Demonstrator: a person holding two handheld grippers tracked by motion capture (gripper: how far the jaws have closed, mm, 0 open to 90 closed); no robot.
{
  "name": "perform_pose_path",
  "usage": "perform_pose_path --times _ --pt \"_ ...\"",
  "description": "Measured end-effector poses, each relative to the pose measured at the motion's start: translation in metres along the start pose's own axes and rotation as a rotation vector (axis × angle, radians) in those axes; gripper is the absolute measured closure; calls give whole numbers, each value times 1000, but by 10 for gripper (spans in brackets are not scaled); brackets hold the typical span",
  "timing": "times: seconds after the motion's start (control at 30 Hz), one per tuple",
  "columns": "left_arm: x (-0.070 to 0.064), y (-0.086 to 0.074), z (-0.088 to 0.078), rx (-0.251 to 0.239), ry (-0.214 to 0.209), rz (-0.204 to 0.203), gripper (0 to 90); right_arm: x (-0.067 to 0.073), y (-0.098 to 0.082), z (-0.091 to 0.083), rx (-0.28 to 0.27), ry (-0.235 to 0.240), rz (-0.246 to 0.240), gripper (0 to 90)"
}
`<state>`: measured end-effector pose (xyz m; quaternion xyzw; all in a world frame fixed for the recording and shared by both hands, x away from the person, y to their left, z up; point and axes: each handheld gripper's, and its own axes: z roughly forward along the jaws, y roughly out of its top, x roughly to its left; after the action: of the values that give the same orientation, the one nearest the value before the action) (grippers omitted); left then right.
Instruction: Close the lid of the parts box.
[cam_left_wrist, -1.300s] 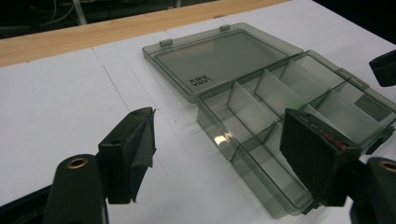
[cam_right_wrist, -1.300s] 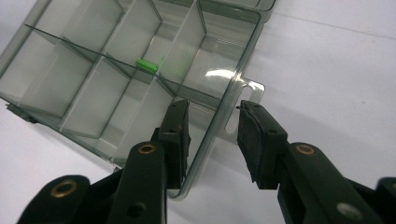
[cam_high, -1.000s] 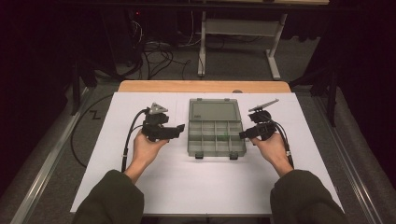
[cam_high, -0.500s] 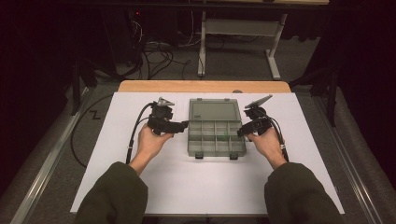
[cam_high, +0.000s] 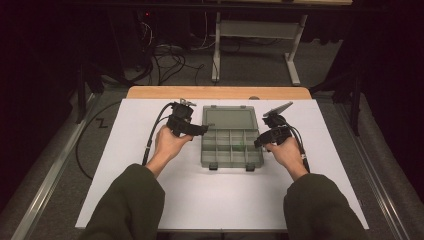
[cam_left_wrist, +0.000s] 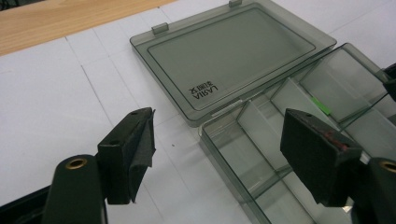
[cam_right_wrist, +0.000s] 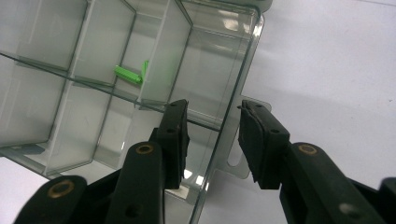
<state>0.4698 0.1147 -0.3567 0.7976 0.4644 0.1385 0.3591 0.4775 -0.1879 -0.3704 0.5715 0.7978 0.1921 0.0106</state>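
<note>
In the high view, a clear, smoke-tinted plastic organizer box (cam_high: 231, 145) is seen lying open at the middle of a white table (cam_high: 220, 200), its flat lid (cam_high: 231, 120) folded back toward a strip of bare wood (cam_high: 215, 92) at the far edge. The left gripper (cam_high: 200, 131) is held at the box's left rim and the right gripper (cam_high: 260, 142) at its right rim; olive sleeves (cam_high: 130, 205) enter from below, and cables and a metal frame are seen on the floor beyond. In the left gripper view, the black, matte-padded jaws are spread wide, one over the white surface and one over the box's near corner, with nothing pressed between them; the glossy lid bears small printed lettering. In the right gripper view, the jaws stand apart astride the thin transparent side wall of the box, having just been opening, and the pads are not seen pressing on it. A small green piece (cam_right_wrist: 128, 74) lies in a compartment beside a clear divider.
</note>
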Motion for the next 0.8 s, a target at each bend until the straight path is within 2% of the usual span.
perform_pose_path --times 0.17,0.27,0.43,0.53,0.6,0.63,0.7,0.8 --pt "2 9 11 48 -1 -9 275 0 0 0 1 3 -4 641" --pt "4 13 18 93 -11 -22 292 -1 0 0 6 4 -8 641" --pt "10 22 31 144 -31 -74 305 0 1 0 9 1 -9 642" --pt "12 26 37 172 -24 -81 308 0 1 0 9 1 -17 641" --pt "15 28 41 177 -38 -93 321 0 1 0 11 1 -19 641" --pt "16 30 43 189 -48 -87 327 0 1 0 11 1 -21 640" --pt "19 32 47 216 -39 -75 360 0 2 0 16 2 -35 630" --pt "21 34 56 245 -37 -100 368 2 3 0 22 -8 -46 630"
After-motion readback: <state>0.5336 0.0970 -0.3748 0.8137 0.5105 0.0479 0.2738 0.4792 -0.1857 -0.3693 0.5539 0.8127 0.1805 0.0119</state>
